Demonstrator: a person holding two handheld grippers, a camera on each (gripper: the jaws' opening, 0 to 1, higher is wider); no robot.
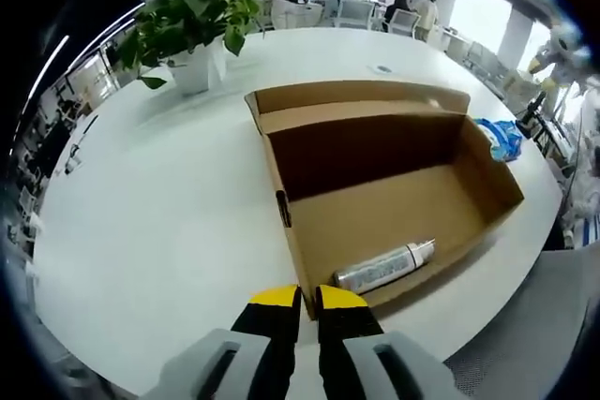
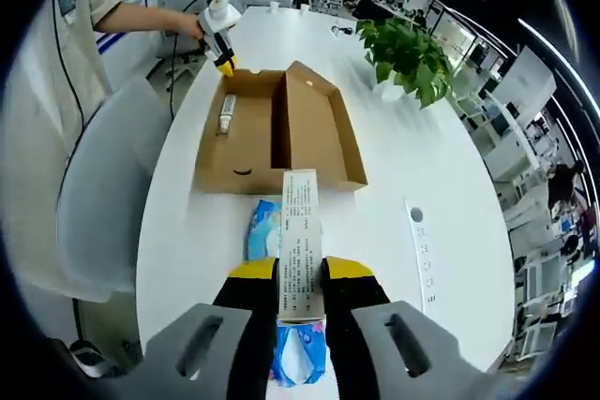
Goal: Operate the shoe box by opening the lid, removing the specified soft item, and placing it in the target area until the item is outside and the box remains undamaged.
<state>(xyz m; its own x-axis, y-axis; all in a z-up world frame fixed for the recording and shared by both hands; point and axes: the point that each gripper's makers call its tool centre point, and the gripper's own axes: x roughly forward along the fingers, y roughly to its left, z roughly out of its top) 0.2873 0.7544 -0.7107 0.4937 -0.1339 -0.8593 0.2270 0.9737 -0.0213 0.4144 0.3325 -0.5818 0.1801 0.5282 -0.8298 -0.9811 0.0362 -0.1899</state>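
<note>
**A:** Closest to me, my right gripper [image 2: 300,292] has its jaws clamped on a long tissue pack [image 2: 301,259], flanked by blue packets [image 2: 263,228] on the counter [image 2: 441,166].

**B:** So it's out of the box?

**A:** Yes, held above the counter just short of the open shoe box [image 2: 281,133]; I'd judge it's there for setting down. Its long axis runs away from me, toward the box.

**B:** And your left?

**A:** The left gripper [image 1: 310,299] pinches the box's near wall, probably to steady it. A tube [image 1: 384,267] lies inside.
</note>
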